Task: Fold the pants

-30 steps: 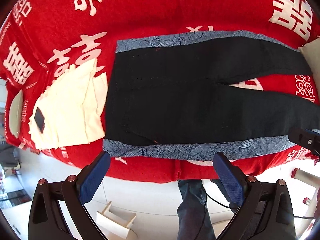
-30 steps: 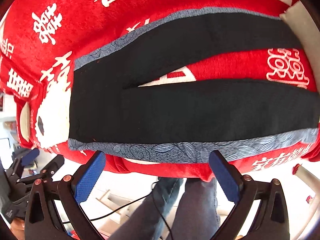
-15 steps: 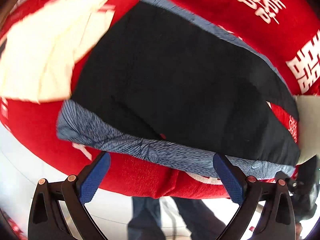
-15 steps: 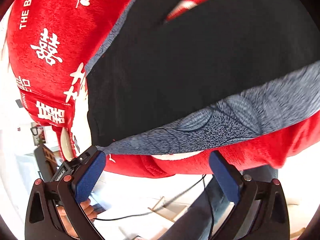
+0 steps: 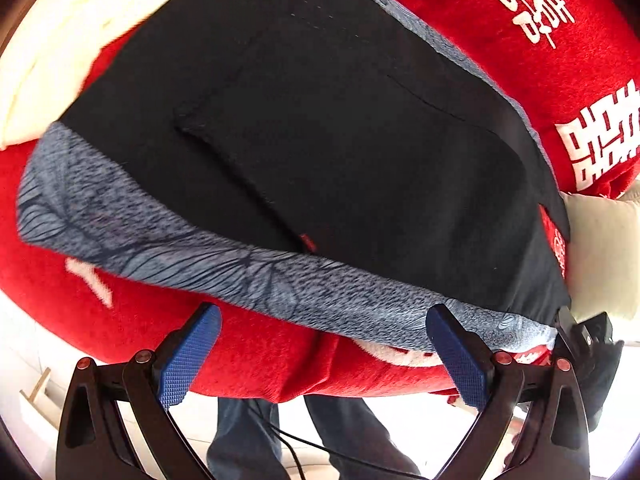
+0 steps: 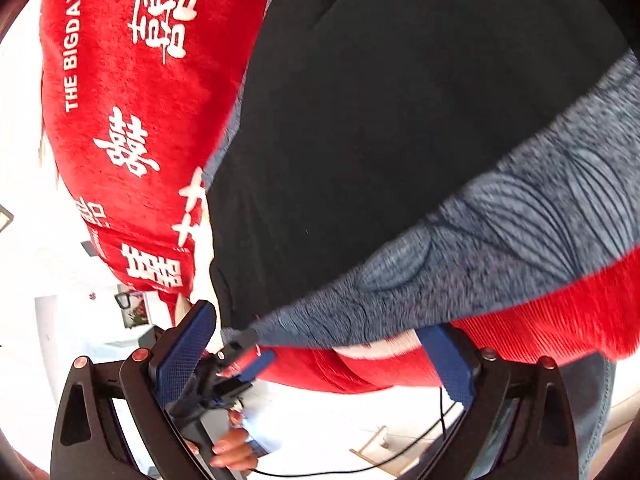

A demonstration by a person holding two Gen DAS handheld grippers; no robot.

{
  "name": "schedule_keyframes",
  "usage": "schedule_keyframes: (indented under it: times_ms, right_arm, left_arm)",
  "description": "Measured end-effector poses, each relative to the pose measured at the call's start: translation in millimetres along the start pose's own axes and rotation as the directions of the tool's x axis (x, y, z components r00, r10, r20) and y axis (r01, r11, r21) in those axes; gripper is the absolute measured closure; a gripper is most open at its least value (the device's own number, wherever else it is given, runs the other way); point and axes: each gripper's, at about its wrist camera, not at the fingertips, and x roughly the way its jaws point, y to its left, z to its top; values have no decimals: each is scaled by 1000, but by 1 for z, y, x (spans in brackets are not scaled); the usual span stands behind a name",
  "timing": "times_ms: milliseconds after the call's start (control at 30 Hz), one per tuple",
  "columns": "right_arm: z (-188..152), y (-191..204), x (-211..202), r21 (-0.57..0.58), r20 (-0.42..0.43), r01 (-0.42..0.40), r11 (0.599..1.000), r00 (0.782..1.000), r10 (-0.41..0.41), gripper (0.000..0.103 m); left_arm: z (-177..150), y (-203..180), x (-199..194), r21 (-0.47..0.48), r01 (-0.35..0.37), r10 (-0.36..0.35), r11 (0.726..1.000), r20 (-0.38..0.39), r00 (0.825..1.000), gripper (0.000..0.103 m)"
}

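Left wrist: pants point(image 5: 340, 140) lie just beyond the spread left gripper point(image 5: 324, 344).

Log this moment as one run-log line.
task: fold pants | left gripper: open, at grey side stripe | right gripper: open, same edge | pants: flat on red blanket
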Motion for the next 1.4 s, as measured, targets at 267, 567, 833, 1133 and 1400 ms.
schedule_keyframes:
  times_ms: [267,567,833,1133,1400]
  right_arm:
    - [11,2,4,163,-4,-116,980,993,118,92]
    - [15,39,-13,81,-45,-119,990,991,123,92]
    - [19,15,-3,149,-61,-7,989,998,16,96]
    - [74,94,-25,-116,-78,48,992,995,-57,97]
    - [175,163,6,-312,-136,72,947,983,-120,97]
  left_arm:
    - [6,2,8,-111,101,-103,989,-14,995,0]
    - [39,23,-7,-246,146,-123,958,105,987,20]
    - [49,39,-15,-219,105,-88,970,84,993,83]
    - [89,-14,-76,-157,138,-109,978,181,977,85]
    - [194,-60,-69,-75,99,-77,992,259,963,85]
